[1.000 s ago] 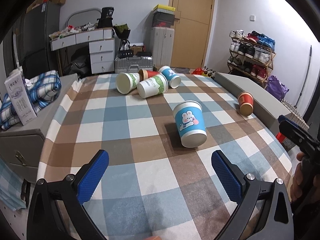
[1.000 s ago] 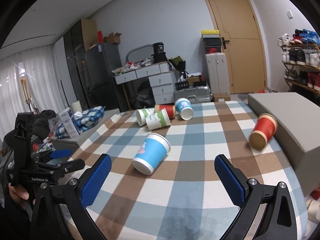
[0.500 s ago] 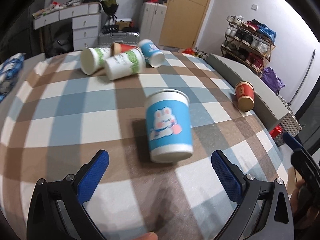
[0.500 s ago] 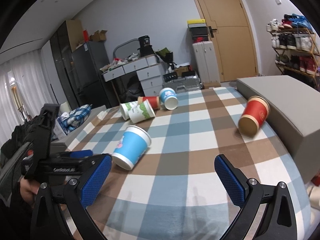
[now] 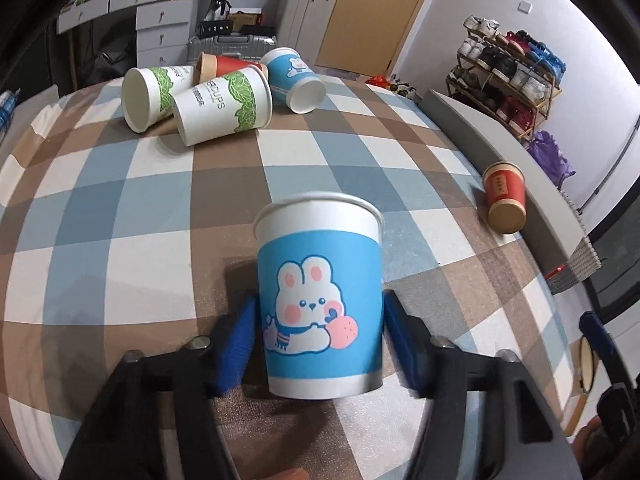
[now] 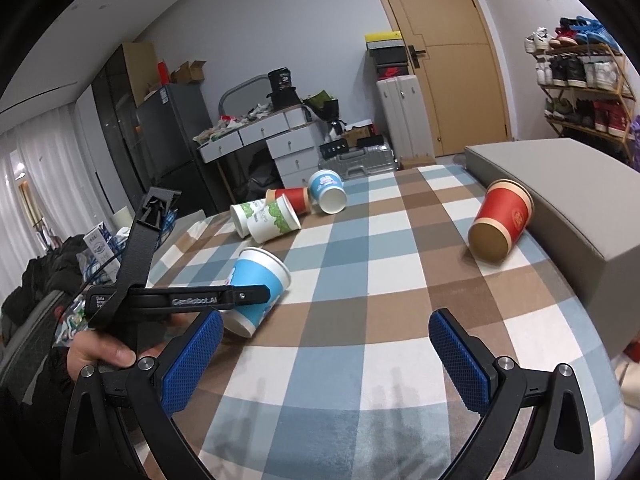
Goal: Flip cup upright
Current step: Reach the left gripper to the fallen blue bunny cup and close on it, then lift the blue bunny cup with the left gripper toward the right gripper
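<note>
A blue paper cup with a white rabbit print [image 5: 318,308] lies on its side on the checked tablecloth, its rim pointing away from me. My left gripper [image 5: 318,328] is closed around the cup's lower body, with a blue pad [image 5: 236,340] pressed on each side. In the right wrist view the same cup [image 6: 256,292] lies at the left with the left gripper's black frame across it. My right gripper [image 6: 320,364] is open and empty above the near table edge, to the right of that cup.
Two green-and-white cups [image 5: 224,106], a red cup [image 5: 232,66] and another blue cup [image 5: 294,80] lie tipped at the far side. A red cup [image 6: 500,220] lies beside a grey cushioned block [image 6: 580,200] on the right. The checked table [image 6: 360,320] fills the middle.
My left gripper has moved forward to the blue rabbit cup and closed on it. My right gripper has tilted and shifted slightly and stays open.
</note>
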A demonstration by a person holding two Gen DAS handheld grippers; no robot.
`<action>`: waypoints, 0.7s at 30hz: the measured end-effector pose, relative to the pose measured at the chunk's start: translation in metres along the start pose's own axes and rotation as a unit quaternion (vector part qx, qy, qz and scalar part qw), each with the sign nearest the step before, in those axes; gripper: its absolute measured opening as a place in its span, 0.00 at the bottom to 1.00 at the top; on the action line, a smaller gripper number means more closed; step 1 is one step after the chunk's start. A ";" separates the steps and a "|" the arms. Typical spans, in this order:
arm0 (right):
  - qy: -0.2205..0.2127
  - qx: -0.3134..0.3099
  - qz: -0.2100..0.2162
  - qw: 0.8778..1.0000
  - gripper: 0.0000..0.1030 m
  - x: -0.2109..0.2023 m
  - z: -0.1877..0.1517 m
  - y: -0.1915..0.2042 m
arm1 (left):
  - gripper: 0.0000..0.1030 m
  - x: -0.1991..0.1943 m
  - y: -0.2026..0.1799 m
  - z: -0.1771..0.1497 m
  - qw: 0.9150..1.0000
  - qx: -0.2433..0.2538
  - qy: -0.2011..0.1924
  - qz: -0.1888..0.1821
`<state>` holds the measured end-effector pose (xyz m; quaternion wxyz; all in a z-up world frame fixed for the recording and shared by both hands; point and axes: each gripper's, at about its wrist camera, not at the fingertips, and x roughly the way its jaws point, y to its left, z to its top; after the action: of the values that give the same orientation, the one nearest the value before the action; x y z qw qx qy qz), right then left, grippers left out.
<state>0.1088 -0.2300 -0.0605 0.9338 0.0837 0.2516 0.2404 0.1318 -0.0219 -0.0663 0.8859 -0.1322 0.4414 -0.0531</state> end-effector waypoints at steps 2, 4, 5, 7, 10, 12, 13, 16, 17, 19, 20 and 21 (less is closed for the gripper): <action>-0.001 0.000 0.000 1.000 1.00 0.000 0.000 0.000 | 0.52 -0.006 -0.001 0.002 1.000 0.003 -0.009 0.004; -0.002 -0.001 0.001 1.000 1.00 -0.001 0.001 0.001 | 0.52 -0.014 -0.001 0.001 1.000 0.007 -0.016 0.007; -0.003 -0.002 0.001 1.000 1.00 -0.001 0.000 0.001 | 0.52 -0.019 0.000 0.000 1.000 0.009 -0.020 0.009; -0.003 -0.004 0.003 1.000 1.00 -0.001 0.001 0.002 | 0.52 -0.028 0.001 -0.001 0.999 0.013 -0.030 0.015; -0.005 -0.008 0.004 1.000 1.00 -0.003 0.002 0.006 | 0.52 -0.044 0.005 -0.002 0.999 0.020 -0.046 0.023; -0.009 -0.009 0.006 1.000 1.00 -0.004 0.002 0.008 | 0.52 -0.051 0.005 -0.001 0.998 0.024 -0.055 0.026; -0.009 -0.010 0.006 1.000 1.00 -0.005 0.002 0.010 | 0.52 -0.054 0.005 0.000 0.998 0.025 -0.059 0.027; -0.011 -0.013 0.007 1.000 1.00 -0.007 0.003 0.013 | 0.52 -0.070 0.012 -0.005 0.996 0.023 -0.080 0.031; -0.012 -0.015 0.009 1.000 1.00 -0.008 0.003 0.016 | 0.52 -0.072 0.013 -0.005 0.996 0.023 -0.085 0.033; -0.015 -0.021 0.007 1.000 1.00 -0.010 0.004 0.020 | 0.52 -0.081 0.019 -0.010 0.994 0.019 -0.098 0.039; -0.015 -0.026 0.007 1.000 1.00 -0.012 0.005 0.023 | 0.52 -0.083 0.021 -0.010 0.994 0.016 -0.101 0.041; -0.019 -0.030 0.009 0.999 1.00 -0.014 0.005 0.026 | 0.52 -0.088 0.025 -0.013 0.994 0.009 -0.105 0.042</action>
<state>0.0905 -0.2146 -0.0429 0.9383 0.0631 0.2255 0.2544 0.0676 0.0181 -0.0137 0.9300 -0.1108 0.3504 -0.0053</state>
